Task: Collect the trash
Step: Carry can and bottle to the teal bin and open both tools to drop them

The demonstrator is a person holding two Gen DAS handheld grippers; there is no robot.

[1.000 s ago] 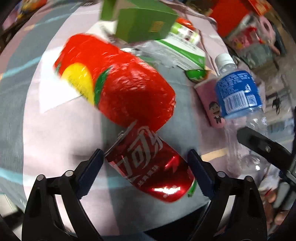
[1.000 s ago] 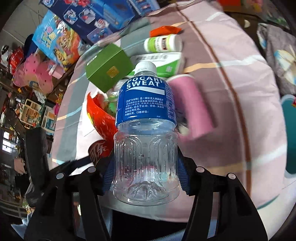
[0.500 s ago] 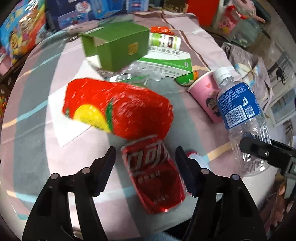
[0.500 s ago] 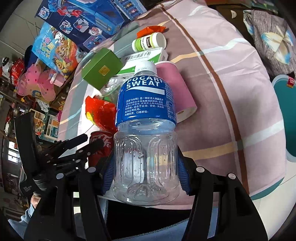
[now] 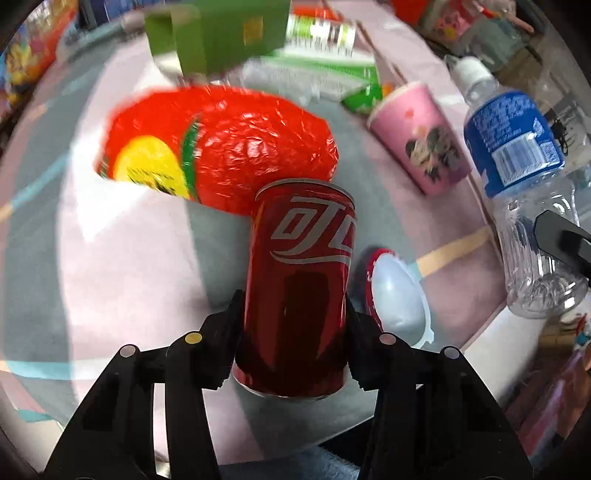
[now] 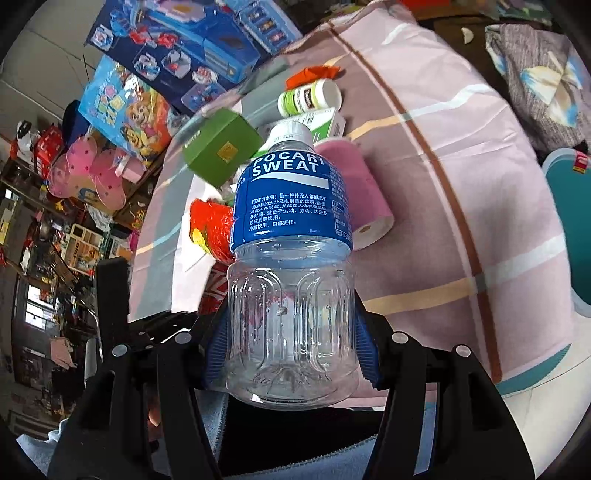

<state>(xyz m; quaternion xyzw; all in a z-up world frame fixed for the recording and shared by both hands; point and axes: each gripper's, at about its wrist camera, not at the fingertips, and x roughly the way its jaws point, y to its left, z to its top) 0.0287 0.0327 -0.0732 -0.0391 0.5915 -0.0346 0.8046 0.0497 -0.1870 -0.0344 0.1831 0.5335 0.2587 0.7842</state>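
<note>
The red can (image 5: 299, 288) is seen between the closing jaws of the left gripper (image 5: 295, 328), both pads touching it, with the red snack bag (image 5: 236, 147) at eleven o'clock. The clear bottle (image 6: 291, 273) is pinched by the right gripper (image 6: 291, 350), the pink cup (image 6: 360, 192) lying at one o'clock.

On the cloth-covered table (image 5: 122, 266) the can (image 5: 299, 291) stands between the left gripper's (image 5: 295, 332) closing jaws, near the table's front edge. Just behind it lies the crumpled snack bag (image 5: 221, 147), and behind that the box (image 5: 218, 33). A cup (image 5: 421, 140) lies on its side to the right. Farther right, the bottle (image 6: 291, 258) sits between the right gripper's (image 6: 291, 354) pads, off the table.
</note>
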